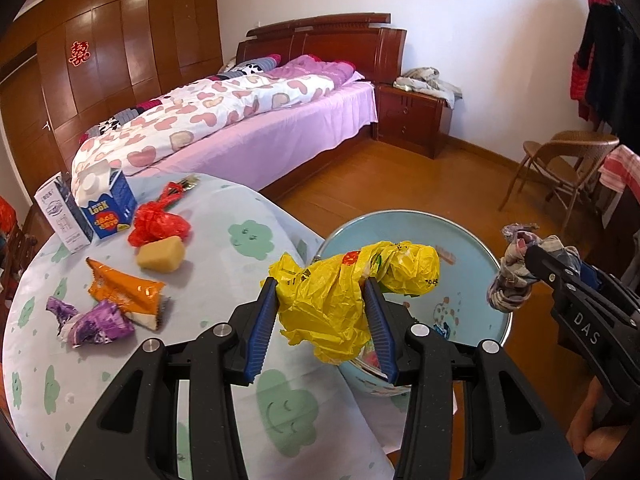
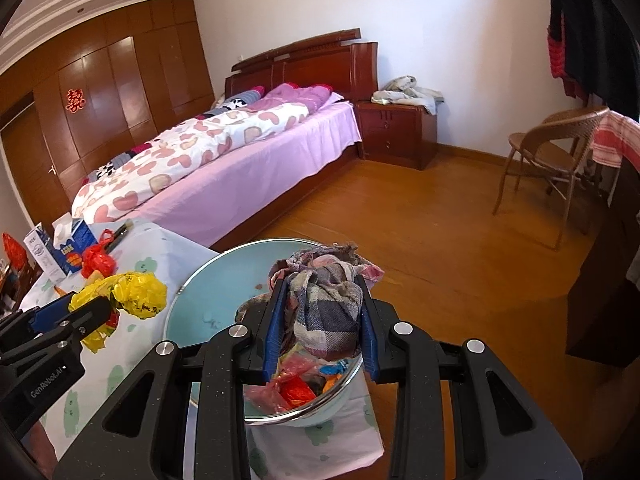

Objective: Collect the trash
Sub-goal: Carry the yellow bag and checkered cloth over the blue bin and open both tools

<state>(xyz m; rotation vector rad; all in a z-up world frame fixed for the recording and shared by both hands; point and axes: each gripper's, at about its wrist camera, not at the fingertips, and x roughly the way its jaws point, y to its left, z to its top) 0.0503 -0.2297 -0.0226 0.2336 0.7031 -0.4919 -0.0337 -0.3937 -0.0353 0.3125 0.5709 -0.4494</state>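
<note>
Left gripper [image 1: 326, 296] clamps crinkled yellow plastic bag [image 1: 352, 280]; right gripper [image 2: 320, 320] pinches checked woven cloth bundle [image 2: 326, 308] over glossy pale-blue round bowl [image 2: 200, 300], twelve o'clock.

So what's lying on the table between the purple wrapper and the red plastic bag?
In the left wrist view, an orange wrapper and a yellow sponge lie between the purple wrapper and the red plastic bag on the table.

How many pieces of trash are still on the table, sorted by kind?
Cartons: 2, white carton and blue carton
Plastic bags: 1, red bag
Foil wrappers: 2, orange wrapper and purple wrapper
Sponges: 1, yellow sponge
Total: 6
</note>
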